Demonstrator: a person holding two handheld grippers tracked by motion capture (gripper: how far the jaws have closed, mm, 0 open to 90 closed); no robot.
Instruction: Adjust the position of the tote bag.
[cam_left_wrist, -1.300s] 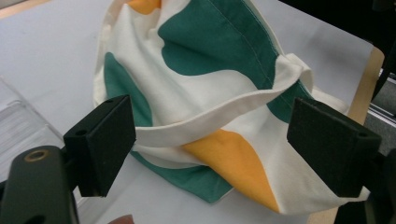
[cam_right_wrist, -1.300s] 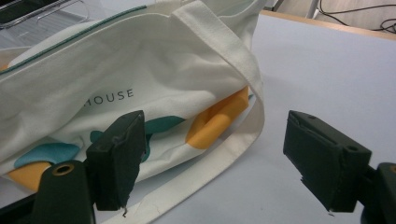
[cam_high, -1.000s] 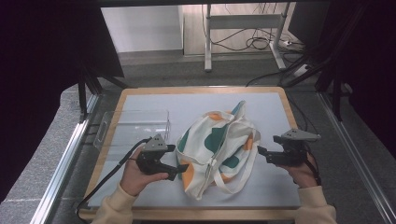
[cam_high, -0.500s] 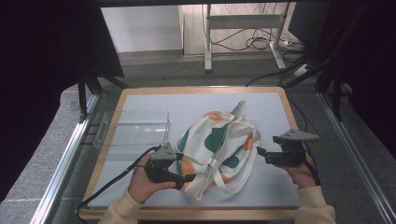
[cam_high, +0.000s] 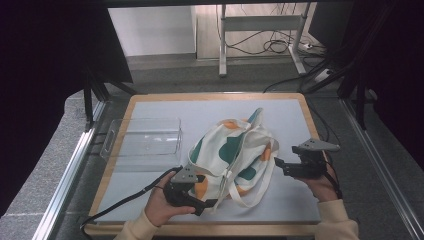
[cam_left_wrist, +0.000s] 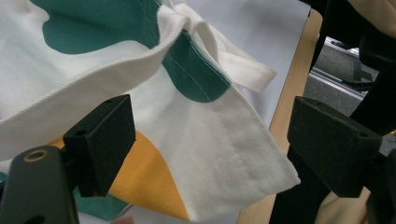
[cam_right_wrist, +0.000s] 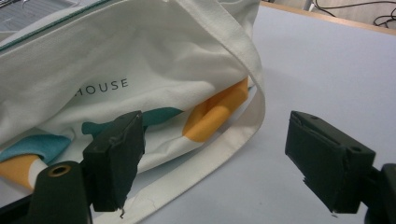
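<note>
Reaching in from the near left corner of the table, the left gripper has its jaws spread wide with the lower corner of the tote bag lying between them, not pinched. In the left gripper view, the left jaw sits against the cloth where an orange patch meets the white, and the right jaw stands clear of the bag's edge, out over the wooden table rim. Just ahead of those jaws a green patch runs across a fold, and a white strap lies beyond it on the pale mat.

The right gripper is likewise released, jaws apart, hovering just beside the bag's right side without touching it. In the right gripper view, the bag fills the space ahead and left of its jaws, the printed word HOUSE facing the camera, and a strap curves along the mat between the jaws.

Farther from the left gripper, ahead of it and slightly to its left, a clear plastic tray rests on the mat, just beside the bag and apart from both tools.
</note>
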